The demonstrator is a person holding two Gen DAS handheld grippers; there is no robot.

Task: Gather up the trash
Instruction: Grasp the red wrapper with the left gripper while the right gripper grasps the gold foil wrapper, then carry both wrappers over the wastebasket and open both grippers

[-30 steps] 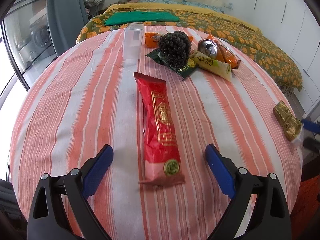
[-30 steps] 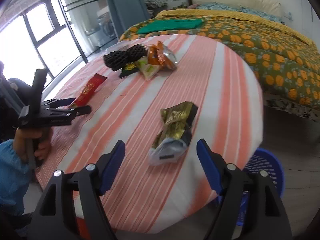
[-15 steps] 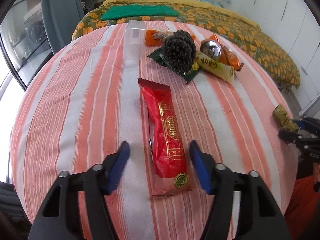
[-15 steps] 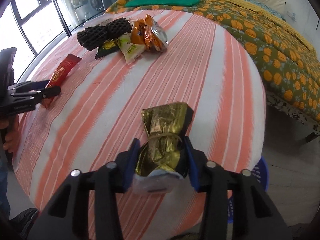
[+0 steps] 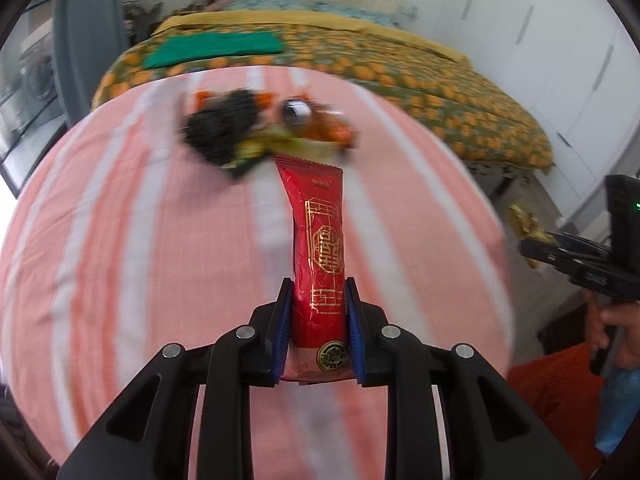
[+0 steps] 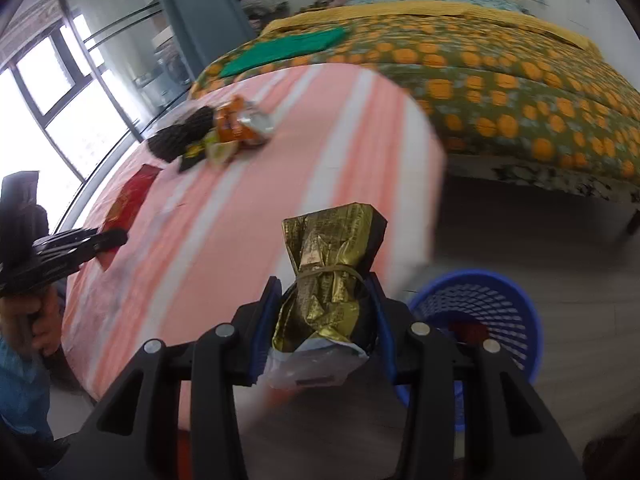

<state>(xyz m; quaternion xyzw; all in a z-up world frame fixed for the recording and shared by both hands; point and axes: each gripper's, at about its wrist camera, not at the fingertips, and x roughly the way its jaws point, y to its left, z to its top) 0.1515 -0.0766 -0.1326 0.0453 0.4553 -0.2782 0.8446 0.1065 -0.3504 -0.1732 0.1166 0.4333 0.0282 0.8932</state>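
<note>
My left gripper (image 5: 317, 292) is shut on a long red snack wrapper (image 5: 318, 240) with gold print and holds it above the striped round table (image 5: 120, 220). My right gripper (image 6: 325, 292) is shut on a crumpled gold foil packet (image 6: 328, 276) and holds it off the table's edge, near a blue mesh trash basket (image 6: 480, 312) on the floor. The red wrapper (image 6: 130, 200) and left gripper (image 6: 72, 246) also show in the right wrist view. The gold packet (image 5: 526, 224) shows at the right of the left wrist view.
A pile of trash lies at the table's far side: a black foam net (image 5: 224, 128), a can (image 5: 296, 110), orange wrappers (image 5: 332, 128) and a green packet (image 5: 244, 156). A bed with an orange-patterned cover (image 5: 380, 60) stands behind the table. A window (image 6: 52, 92) is on the left.
Both grippers closed from open onto their items and lifted them off the table. The right gripper swung toward the blue basket.
</note>
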